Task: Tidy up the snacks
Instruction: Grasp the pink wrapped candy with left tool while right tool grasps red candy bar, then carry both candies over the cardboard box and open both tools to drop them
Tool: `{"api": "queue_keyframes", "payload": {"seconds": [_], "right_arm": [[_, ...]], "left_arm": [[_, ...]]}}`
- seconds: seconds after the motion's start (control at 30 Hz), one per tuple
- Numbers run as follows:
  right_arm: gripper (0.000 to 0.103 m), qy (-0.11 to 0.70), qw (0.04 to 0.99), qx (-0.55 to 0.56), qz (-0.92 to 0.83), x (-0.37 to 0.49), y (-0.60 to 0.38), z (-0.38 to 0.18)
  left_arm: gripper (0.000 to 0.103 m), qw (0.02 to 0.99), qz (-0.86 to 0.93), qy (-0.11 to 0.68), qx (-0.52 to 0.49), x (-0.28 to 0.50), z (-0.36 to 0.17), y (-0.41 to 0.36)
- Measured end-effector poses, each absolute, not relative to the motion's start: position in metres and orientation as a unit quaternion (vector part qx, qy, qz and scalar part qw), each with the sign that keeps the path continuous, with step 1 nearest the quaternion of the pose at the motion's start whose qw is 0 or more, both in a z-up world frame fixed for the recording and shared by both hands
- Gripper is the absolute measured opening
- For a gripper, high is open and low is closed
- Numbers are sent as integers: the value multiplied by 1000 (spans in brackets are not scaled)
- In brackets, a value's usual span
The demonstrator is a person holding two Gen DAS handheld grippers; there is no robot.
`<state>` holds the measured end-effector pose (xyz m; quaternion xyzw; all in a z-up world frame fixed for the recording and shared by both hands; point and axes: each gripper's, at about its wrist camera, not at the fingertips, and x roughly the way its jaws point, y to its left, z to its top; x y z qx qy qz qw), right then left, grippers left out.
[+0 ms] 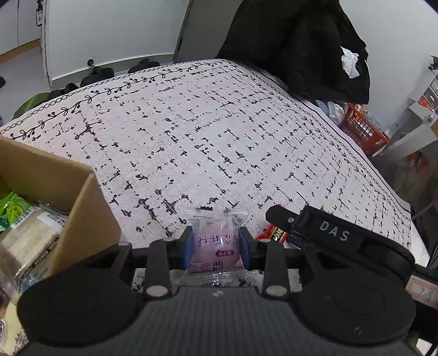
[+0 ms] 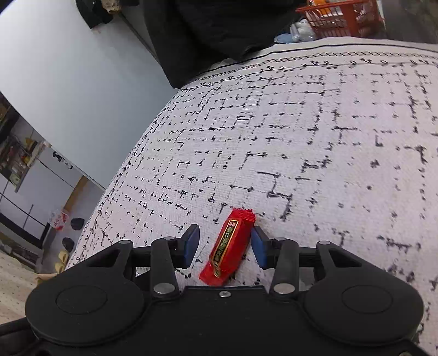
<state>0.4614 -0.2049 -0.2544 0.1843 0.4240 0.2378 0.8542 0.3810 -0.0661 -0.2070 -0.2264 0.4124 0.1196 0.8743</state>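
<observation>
While I've got both grippers low over the patterned tablecloth (image 1: 191,131), quick status from my end:

Left gripper (image 1: 216,246): jaws clamped on the purple mochi packet (image 1: 216,242), blue pads pressing both sides of the round middle.

Right gripper (image 2: 224,246): jaws spread apart around the red candy bar (image 2: 228,247), which lies flat on the table at a slant. One pad looks just about touching its edge, the other is clear of it.

Cardboard box (image 1: 82,202): sits just to the left of my left gripper, already has a green packet (image 1: 12,209) and other wrapped stuff inside. I'm guessing that's where the snacks go.

Mochi handling: light and squishy I reckon, crinkly wrapper is slippery, so I'd squeeze the body gently, not the loose film ends.

Candy handling: small, light, probably firmer. I'd want to close across the middle of its narrow width; gripped at that slant it could twist or skid out.

Background: orange basket (image 2: 339,19) past the far edge, not my problem.
</observation>
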Motion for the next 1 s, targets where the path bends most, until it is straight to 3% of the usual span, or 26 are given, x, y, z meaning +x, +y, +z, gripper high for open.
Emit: {"api": "queue_keyframes", "payload": {"seconds": [0.13,0.33,0.83,1.0], "right_arm": [[42,422,860,156,240,460,-198,-255],[31,427,871,98,222,453,-191,-250],[31,405,891,17,204,437,-190,-248],[24,424,883,30,198,435,-197,-242]], "left_arm": [[33,872,126,412,-230,382,-210,-62],[33,871,125,417,-229,381,-213,-62],[33,872,124,419,-221,376,-210,-66],[33,872,116,423,-217,375,-205,-68]]}}
